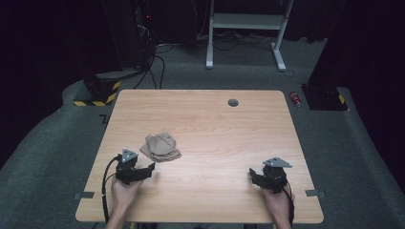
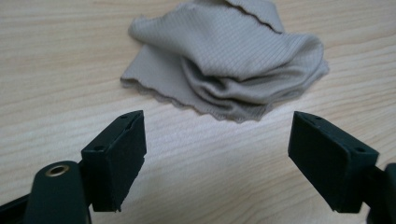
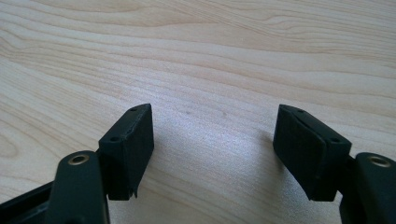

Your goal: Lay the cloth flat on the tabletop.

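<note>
Both hands low at table [image 1: 200, 119] front edge, L tool [image 2: 217, 154] & R tool [image 3: 215, 149] wide open, gripping nothing. Crumpled beige cloth [image 2: 233, 60] lies just ahead of L tool, not touching; R tool well apart.

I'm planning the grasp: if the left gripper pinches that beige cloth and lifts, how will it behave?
The beige cloth lies in soft, loose folds, so it will probably go limp and drape, perhaps unfolding. It looks thin, so likely light. The left gripper is open just short of it; its ribbed weave should give the pads some grip.
</note>
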Demonstrator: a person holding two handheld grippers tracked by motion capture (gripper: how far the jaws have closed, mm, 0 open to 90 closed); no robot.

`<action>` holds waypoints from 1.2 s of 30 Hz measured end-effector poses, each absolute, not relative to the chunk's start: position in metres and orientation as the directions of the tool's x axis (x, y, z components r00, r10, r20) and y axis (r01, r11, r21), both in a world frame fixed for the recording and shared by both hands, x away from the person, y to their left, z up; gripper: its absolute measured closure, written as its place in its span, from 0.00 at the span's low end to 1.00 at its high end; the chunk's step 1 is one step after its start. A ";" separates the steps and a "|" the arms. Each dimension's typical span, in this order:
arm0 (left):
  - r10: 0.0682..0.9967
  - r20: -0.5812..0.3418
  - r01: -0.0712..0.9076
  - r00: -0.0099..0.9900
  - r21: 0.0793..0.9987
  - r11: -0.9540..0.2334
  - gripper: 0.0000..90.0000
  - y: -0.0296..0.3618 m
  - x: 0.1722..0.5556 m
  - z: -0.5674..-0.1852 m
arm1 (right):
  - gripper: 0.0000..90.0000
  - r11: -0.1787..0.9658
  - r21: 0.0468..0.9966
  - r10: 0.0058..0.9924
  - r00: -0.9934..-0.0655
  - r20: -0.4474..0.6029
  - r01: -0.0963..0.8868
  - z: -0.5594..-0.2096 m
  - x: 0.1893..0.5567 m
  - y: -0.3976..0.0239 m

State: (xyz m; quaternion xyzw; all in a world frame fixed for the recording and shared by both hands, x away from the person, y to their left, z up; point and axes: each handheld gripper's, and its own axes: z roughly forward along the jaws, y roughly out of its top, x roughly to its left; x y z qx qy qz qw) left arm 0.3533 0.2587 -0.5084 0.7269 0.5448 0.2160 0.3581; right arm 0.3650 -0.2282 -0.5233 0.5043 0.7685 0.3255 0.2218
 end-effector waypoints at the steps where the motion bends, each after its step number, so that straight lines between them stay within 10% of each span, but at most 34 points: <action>1: 0.946 -0.080 0.636 0.315 0.757 -0.147 0.22 0.258 0.354 -0.507 | 0.32 0.279 0.724 0.919 -0.393 -0.012 0.631 -0.523 0.365 -0.228; 36: 0.932 -0.017 0.689 0.363 0.678 -0.256 0.27 0.207 0.425 -0.504 | 0.32 0.283 0.724 0.918 -0.397 -0.014 0.629 -0.523 0.365 -0.228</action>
